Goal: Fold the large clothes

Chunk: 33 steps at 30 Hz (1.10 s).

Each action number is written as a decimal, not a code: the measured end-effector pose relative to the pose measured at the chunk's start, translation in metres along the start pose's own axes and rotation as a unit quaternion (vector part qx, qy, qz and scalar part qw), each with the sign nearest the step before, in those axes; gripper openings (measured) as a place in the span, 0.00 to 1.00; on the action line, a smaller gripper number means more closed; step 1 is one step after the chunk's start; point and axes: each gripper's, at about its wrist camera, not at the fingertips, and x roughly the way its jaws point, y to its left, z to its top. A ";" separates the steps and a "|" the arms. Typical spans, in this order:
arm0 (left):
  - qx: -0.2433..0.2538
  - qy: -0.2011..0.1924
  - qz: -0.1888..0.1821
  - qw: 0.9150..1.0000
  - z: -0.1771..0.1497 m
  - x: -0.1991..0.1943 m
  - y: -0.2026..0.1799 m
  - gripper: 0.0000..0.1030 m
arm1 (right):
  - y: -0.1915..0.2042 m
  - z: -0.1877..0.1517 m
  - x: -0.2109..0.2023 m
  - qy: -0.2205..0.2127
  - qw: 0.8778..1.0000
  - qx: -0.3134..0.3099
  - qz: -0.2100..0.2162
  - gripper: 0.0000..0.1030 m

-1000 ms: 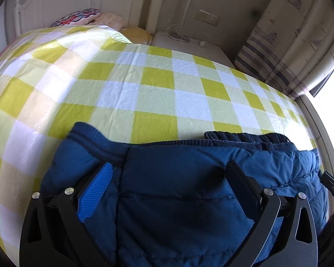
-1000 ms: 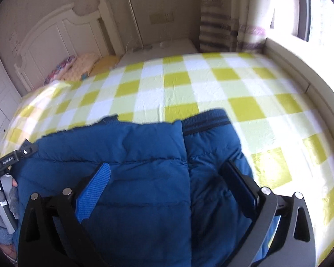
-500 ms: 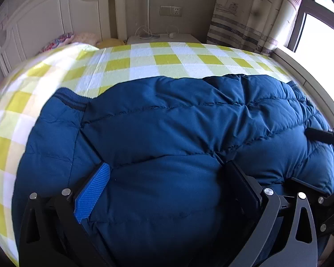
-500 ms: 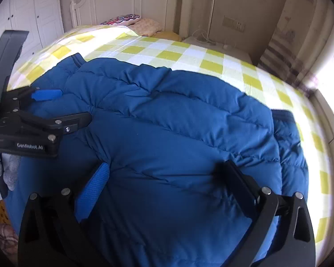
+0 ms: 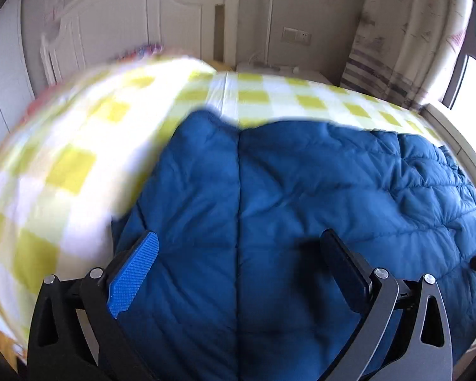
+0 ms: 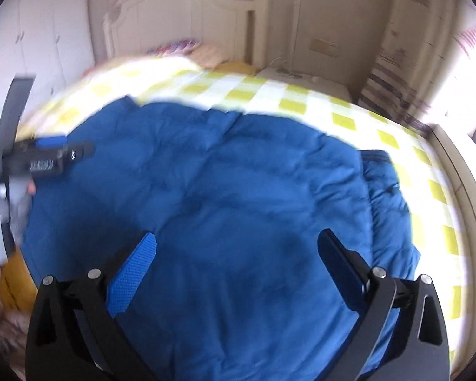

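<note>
The blue puffer jacket (image 5: pixel 301 209) lies spread on the bed (image 5: pixel 257 95), bulked up toward the bed's near edge and reaching toward its window-side edge, checked yellow-and-white cover showing all around the far side. The left claw (image 5: pixel 238 254) hangs over it with its fingers wide apart, nothing between them. Same story on the right: the right claw (image 6: pixel 238 250) is spread wide above the quilted fabric, holding nothing. From the right wrist view the left claw appears at the jacket's left side, near the bed's near left corner, a gloved hand (image 6: pixel 3 209) behind it; both views are smeared with motion.

Now the risks. This is thick, puffy, slippery-looking cloth, and a pinch that takes only the top layer would likely leave the under layer behind and skew the fold. A darker sleeve or side panel (image 6: pixel 387 190) sticks out toward the window-side edge; if it isn't tucked, it may drag loose. The bulk sits close to the near edge, so a careless pull could slide it off the bed. Trapped air may also spring any fold back open.
</note>
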 end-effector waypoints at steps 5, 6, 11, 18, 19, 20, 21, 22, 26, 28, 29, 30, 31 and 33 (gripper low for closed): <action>0.007 -0.010 0.040 0.999 0.000 -0.009 -0.005 0.95 | -0.013 -0.011 0.008 -0.004 0.999 0.038 0.022 0.97; 0.005 -0.019 0.050 0.999 -0.002 -0.015 -0.010 0.94 | -0.011 -0.011 0.003 -0.002 0.999 0.038 0.006 0.97; 0.071 -0.062 -0.041 0.995 -0.028 -0.064 -0.068 0.95 | 0.023 -0.026 -0.021 -0.031 0.998 -0.005 0.049 0.97; 0.149 -0.023 -0.046 0.988 -0.059 -0.026 -0.104 0.96 | 0.039 -0.042 -0.006 -0.030 0.998 -0.042 0.020 0.98; 0.144 -0.018 -0.054 0.988 -0.057 -0.028 -0.100 0.96 | 0.038 -0.041 -0.009 -0.028 0.998 -0.044 0.021 0.97; 0.127 -0.017 -0.063 0.990 -0.054 -0.033 -0.091 0.96 | 0.034 -0.040 -0.014 -0.028 0.999 -0.041 0.021 0.97; 0.106 -0.024 -0.073 0.991 -0.054 -0.040 -0.080 0.96 | 0.027 -0.040 -0.020 -0.035 0.999 -0.032 0.015 0.97; 0.092 -0.032 -0.077 0.992 -0.054 -0.047 -0.071 0.96 | 0.016 -0.040 -0.029 -0.051 0.999 -0.014 0.003 0.97; 0.062 -0.046 -0.014 0.997 -0.062 -0.042 -0.027 0.96 | -0.040 -0.060 -0.041 -0.061 0.995 0.067 -0.035 0.97; 0.068 -0.052 -0.018 0.996 -0.066 -0.041 -0.021 0.96 | -0.064 -0.079 -0.028 -0.048 0.994 0.098 -0.002 0.98; 0.074 -0.048 -0.009 0.996 -0.066 -0.040 -0.025 0.96 | -0.070 -0.086 -0.029 -0.057 0.991 0.116 0.020 0.98; 0.078 -0.045 0.000 0.996 -0.065 -0.038 -0.028 0.96 | -0.073 -0.090 -0.030 -0.061 0.990 0.122 0.027 0.98; 0.082 -0.042 0.009 0.996 -0.063 -0.035 -0.033 0.96 | -0.073 -0.092 -0.034 -0.062 0.991 0.119 0.024 0.97; 0.086 -0.037 0.015 0.995 -0.061 -0.032 -0.035 0.96 | -0.079 -0.095 -0.051 -0.069 0.990 0.123 0.023 0.97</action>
